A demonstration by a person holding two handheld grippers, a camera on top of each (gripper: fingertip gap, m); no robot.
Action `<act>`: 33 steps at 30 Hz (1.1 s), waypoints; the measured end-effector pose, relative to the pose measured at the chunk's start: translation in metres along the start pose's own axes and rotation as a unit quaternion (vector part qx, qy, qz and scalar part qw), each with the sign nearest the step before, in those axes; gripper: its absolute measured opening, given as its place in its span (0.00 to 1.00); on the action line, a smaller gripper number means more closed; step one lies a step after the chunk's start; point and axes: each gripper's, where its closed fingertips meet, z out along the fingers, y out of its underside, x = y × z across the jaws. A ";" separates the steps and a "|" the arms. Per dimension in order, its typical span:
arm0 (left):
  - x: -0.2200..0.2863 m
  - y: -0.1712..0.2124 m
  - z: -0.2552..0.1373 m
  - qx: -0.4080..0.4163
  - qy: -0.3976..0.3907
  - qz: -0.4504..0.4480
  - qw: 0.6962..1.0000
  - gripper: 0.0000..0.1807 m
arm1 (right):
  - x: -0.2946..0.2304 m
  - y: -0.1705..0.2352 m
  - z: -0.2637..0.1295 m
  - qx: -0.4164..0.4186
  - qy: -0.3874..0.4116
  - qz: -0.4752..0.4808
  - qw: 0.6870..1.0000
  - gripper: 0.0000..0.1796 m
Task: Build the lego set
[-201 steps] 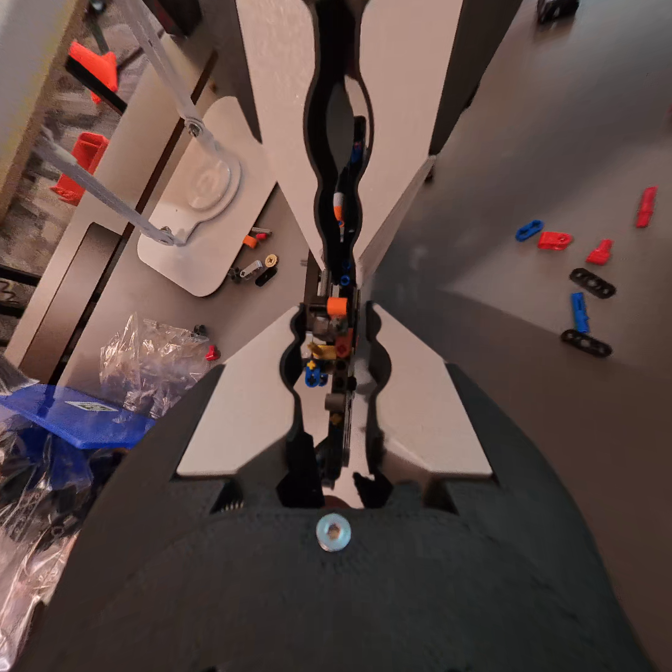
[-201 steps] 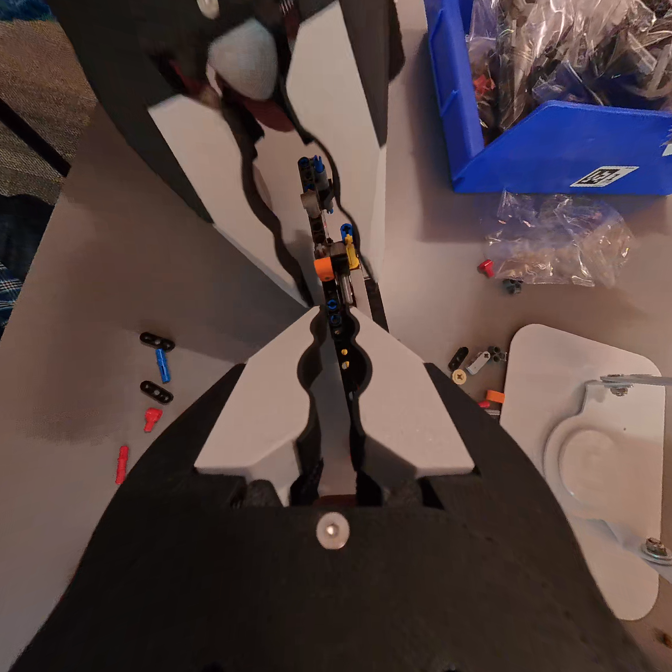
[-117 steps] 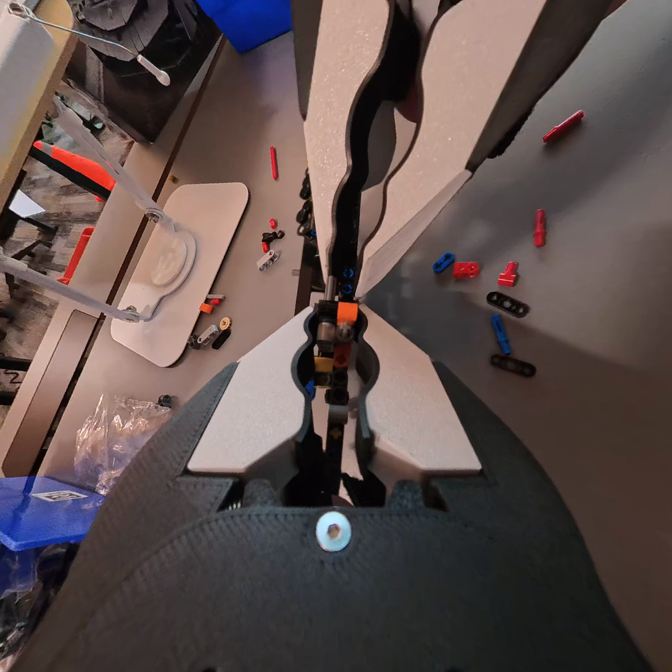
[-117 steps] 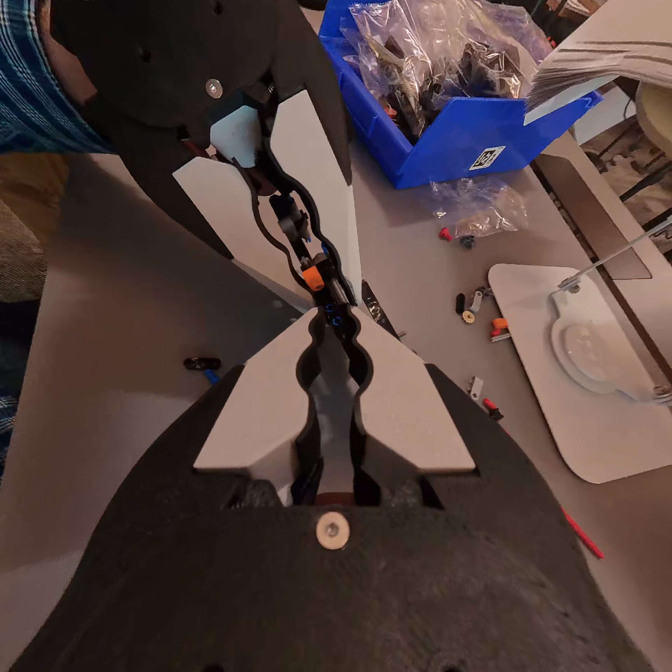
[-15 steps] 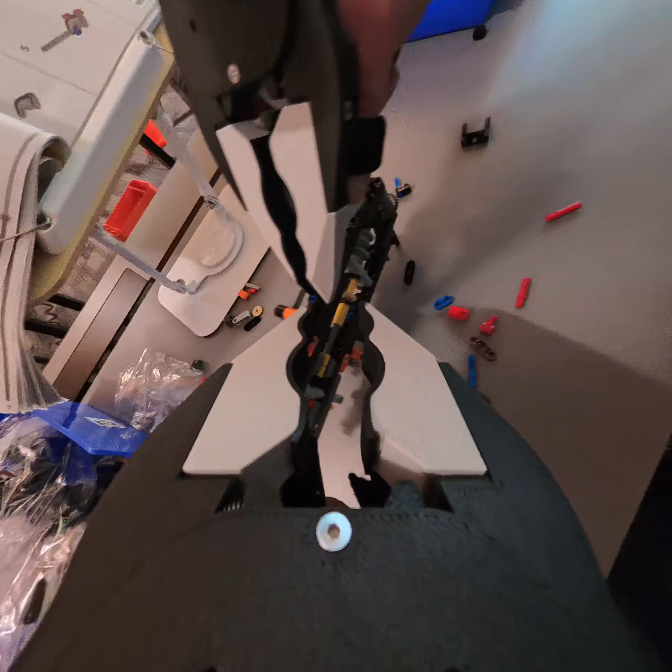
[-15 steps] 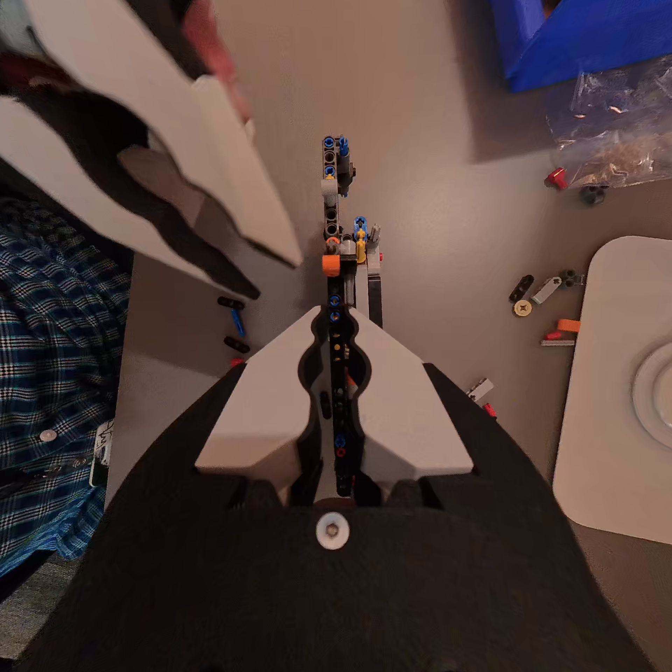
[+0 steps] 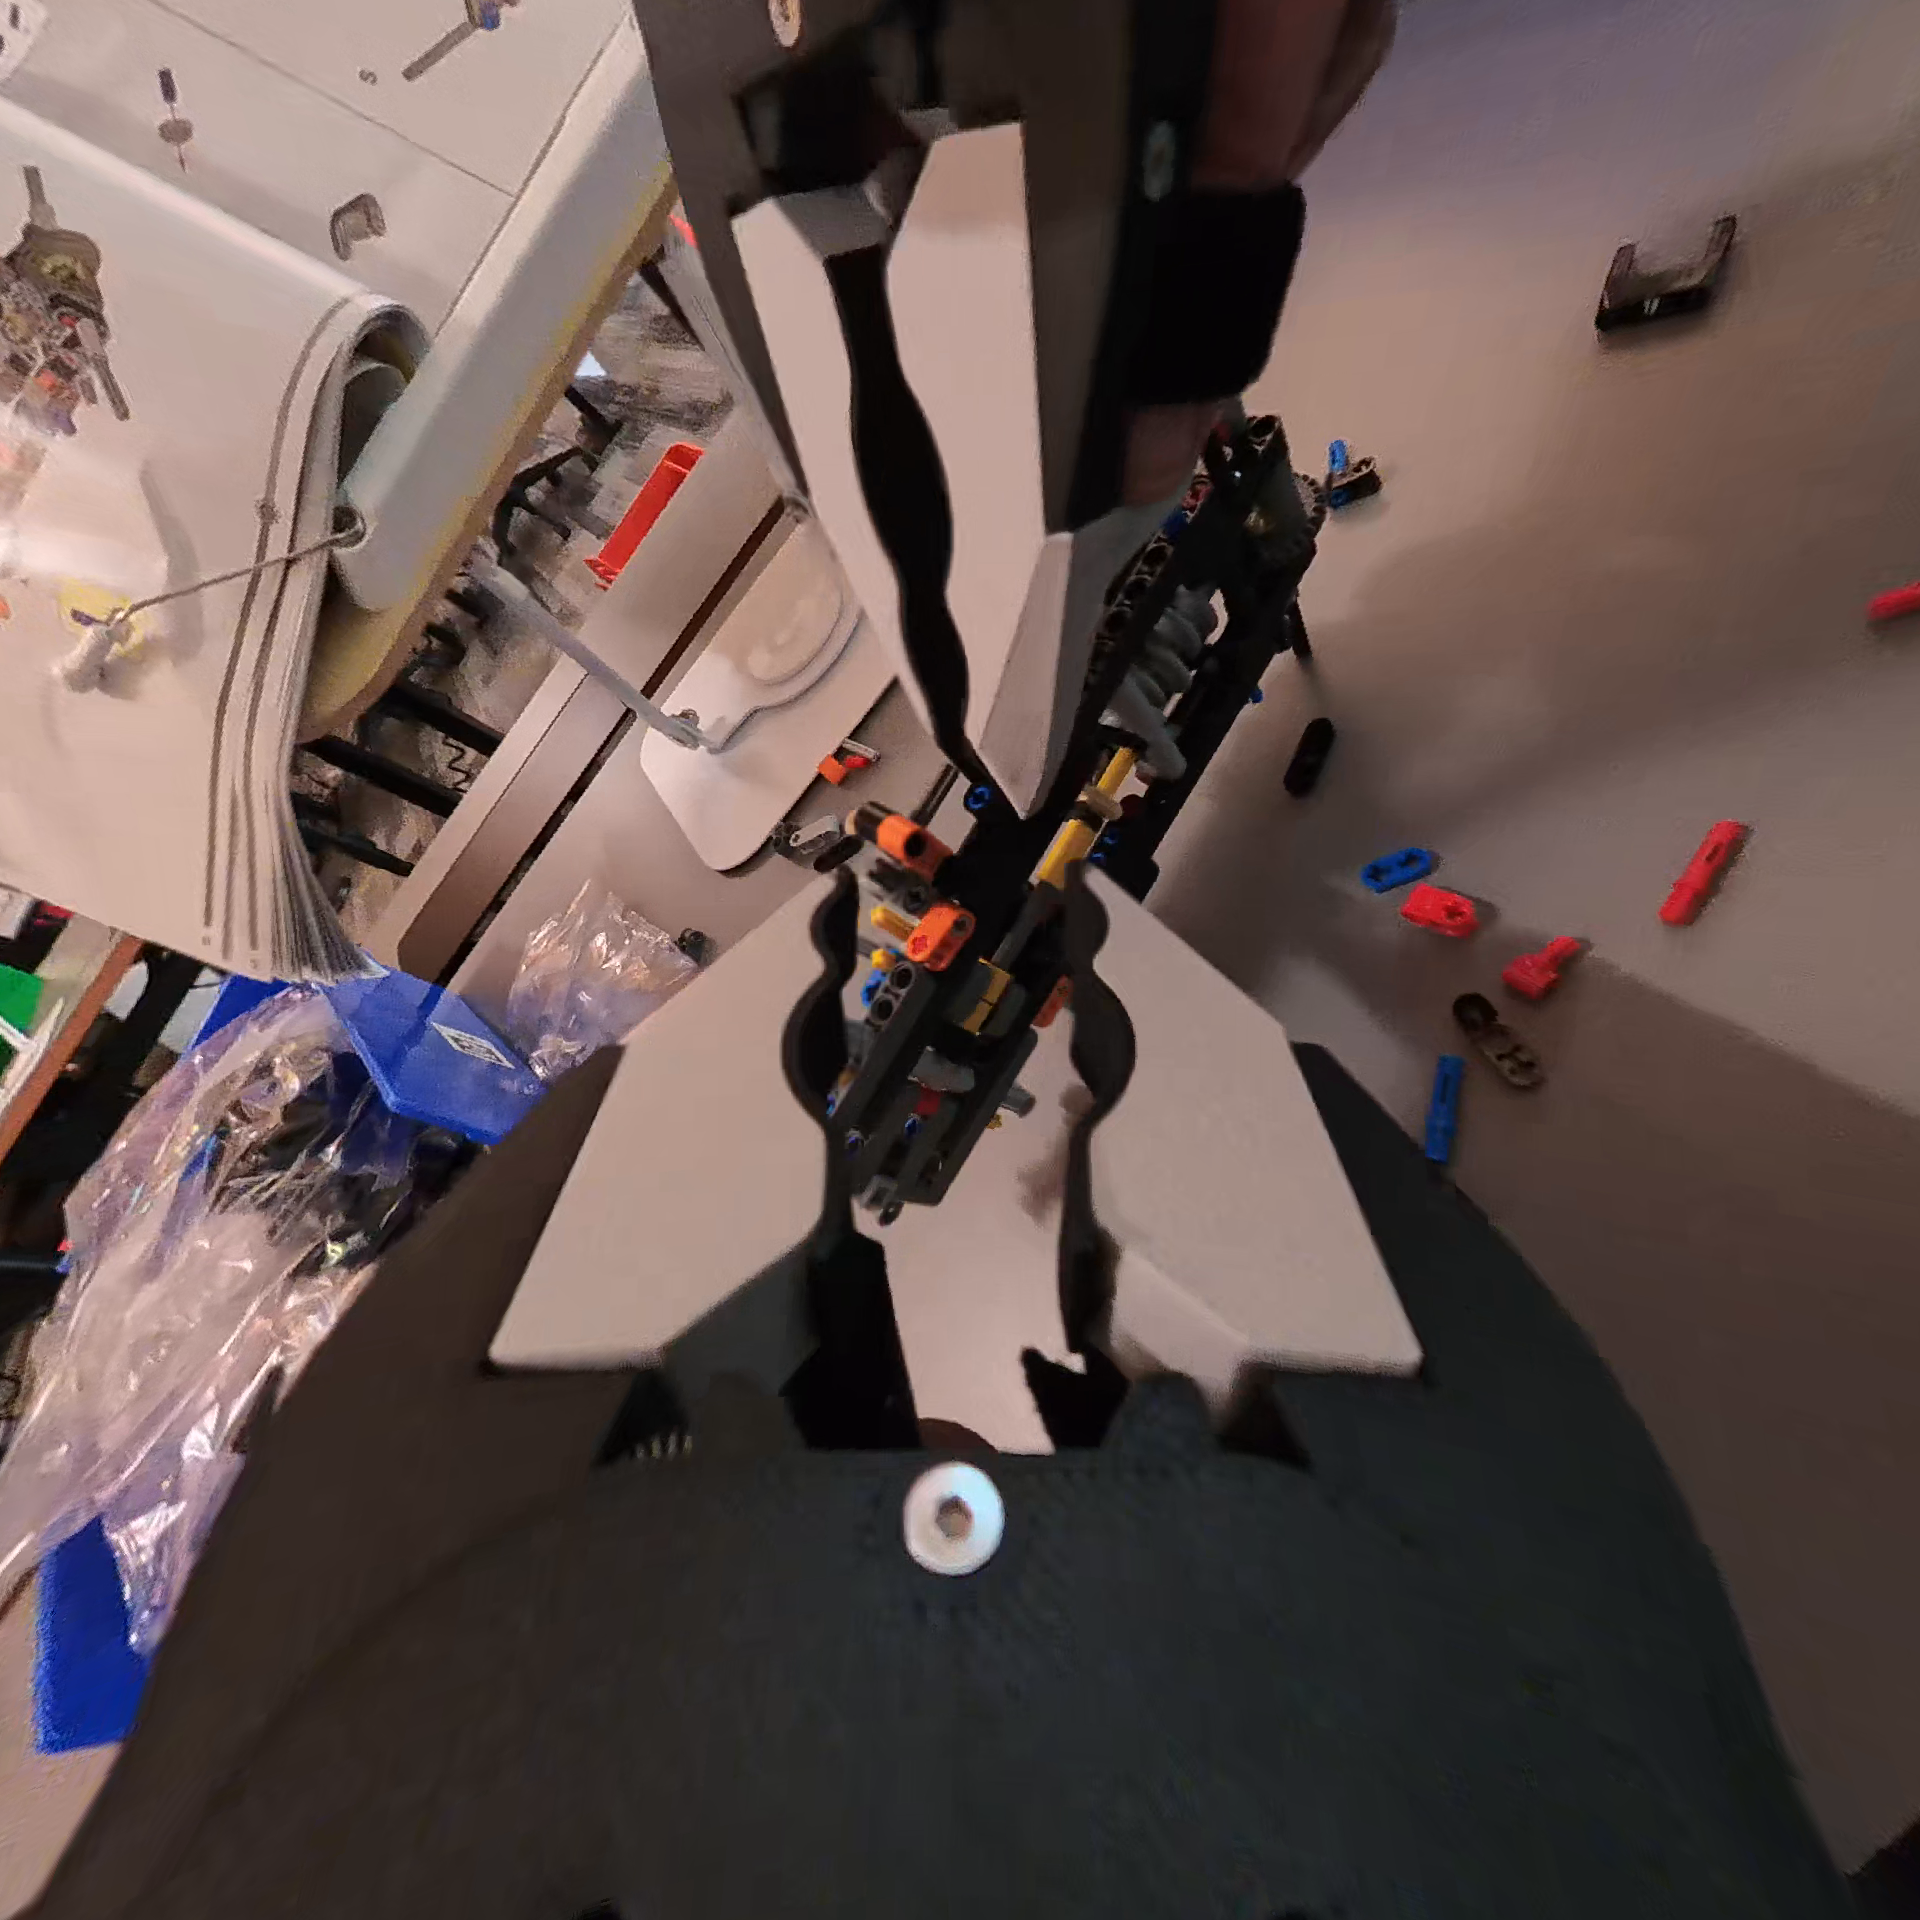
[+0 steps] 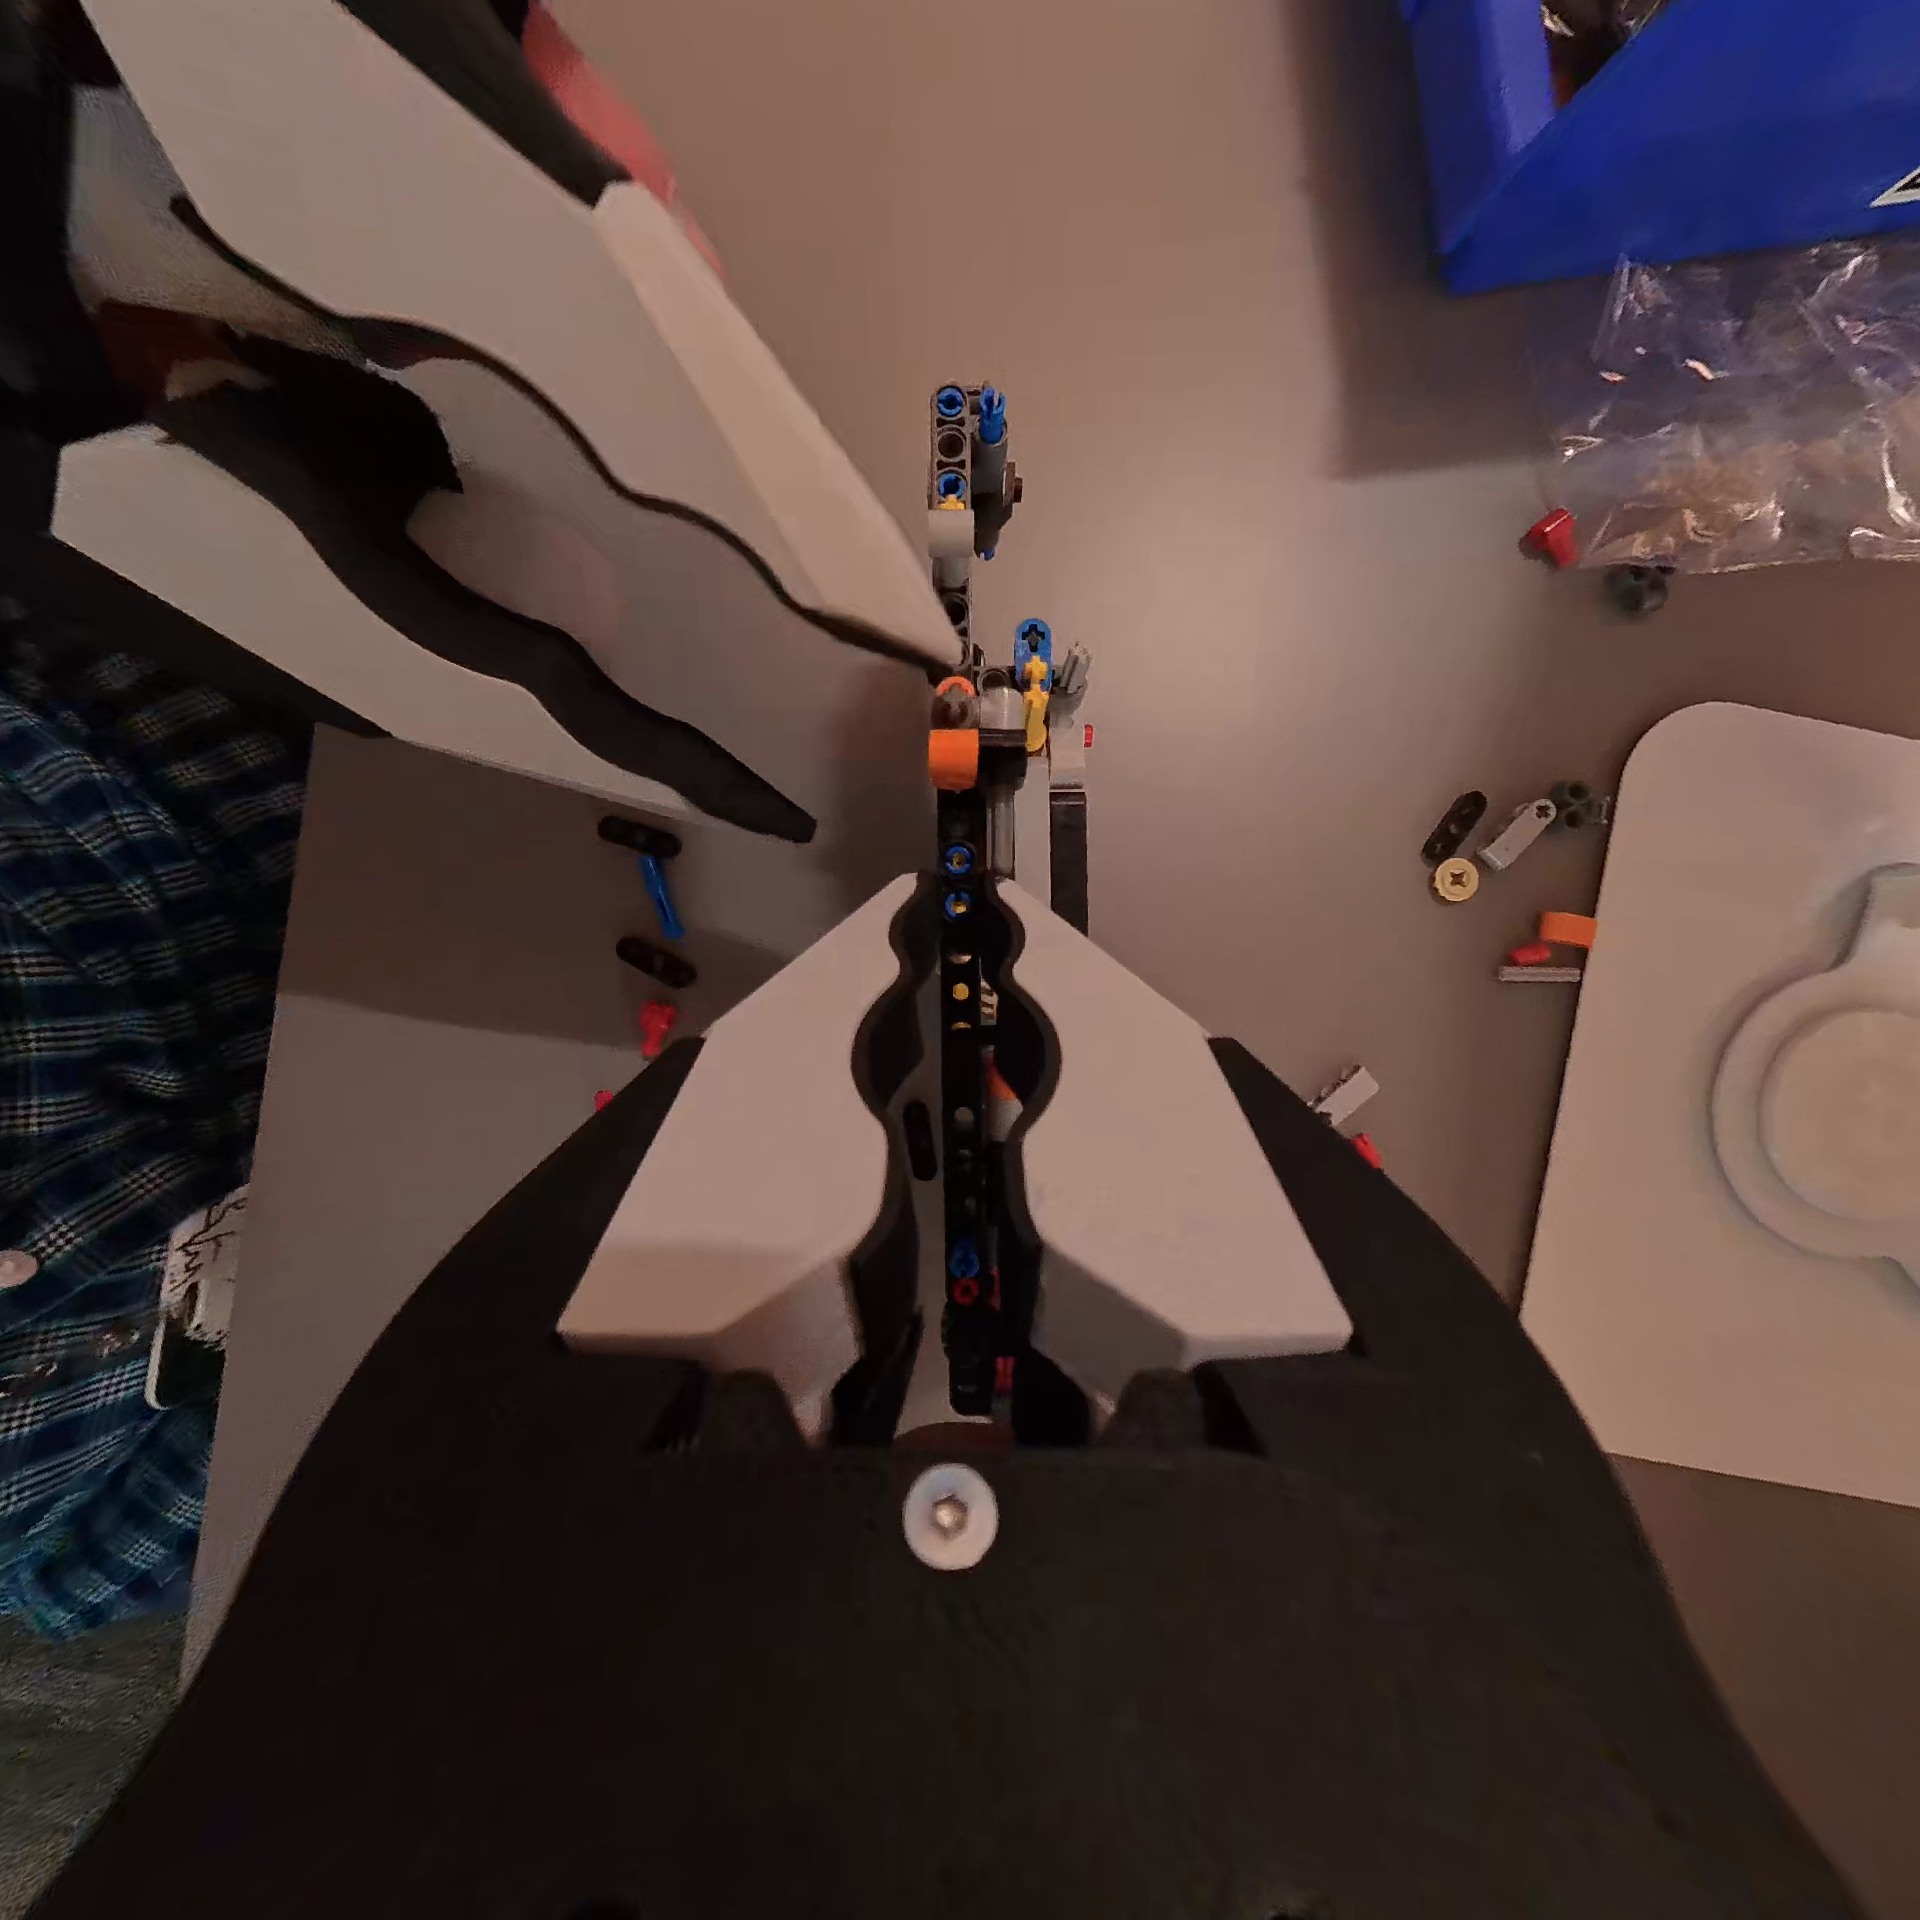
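The lego assembly point(image 8: 954, 756) is a long black beam build with orange, yellow and blue parts. My right gripper point(image 8: 956, 894) is shut on its black beam, which runs deep between the jaws, and holds it above the grey table. In the left wrist view the right gripper point(image 7: 997, 795) comes in from the top, shut on the assembly point(image 7: 935, 1029). My left gripper point(image 7: 961, 883) is open, and the assembly's near end shows in the gap between its fingers. In the right wrist view the left gripper point(image 8: 883, 743) is at upper left, one fingertip right by the assembly.
Loose red, blue and black pieces point(image 7: 1439, 906) lie on the table, more by the white base plate point(image 8: 1714, 1143). A blue bin point(image 8: 1662, 156) and a clear bag point(image 8: 1766, 416) stand behind. An open instruction booklet point(image 7: 208, 468) is at left. A plaid sleeve point(image 8: 94, 935) is at the table edge. The grippers are tip to tip, or close to it.
Both grippers held the assembly earlier. The left has let go and stands open. In the last half second it moved back in close to the assembly, which the right still holds.
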 end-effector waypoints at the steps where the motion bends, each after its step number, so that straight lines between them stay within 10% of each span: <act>1: -0.001 0.001 0.000 -0.002 -0.006 -0.002 1.000 0.22 | -0.001 0.000 0.000 0.000 0.003 -0.001 1.000 0.02; 15: -0.007 0.009 0.010 -0.021 0.000 -0.053 0.998 0.10 | -0.006 -0.003 0.003 0.001 0.031 -0.015 0.999 0.02; 33: -0.002 0.029 -0.006 0.025 -0.064 0.041 0.997 0.10 | -0.026 0.007 -0.027 0.078 0.269 -0.107 0.954 0.18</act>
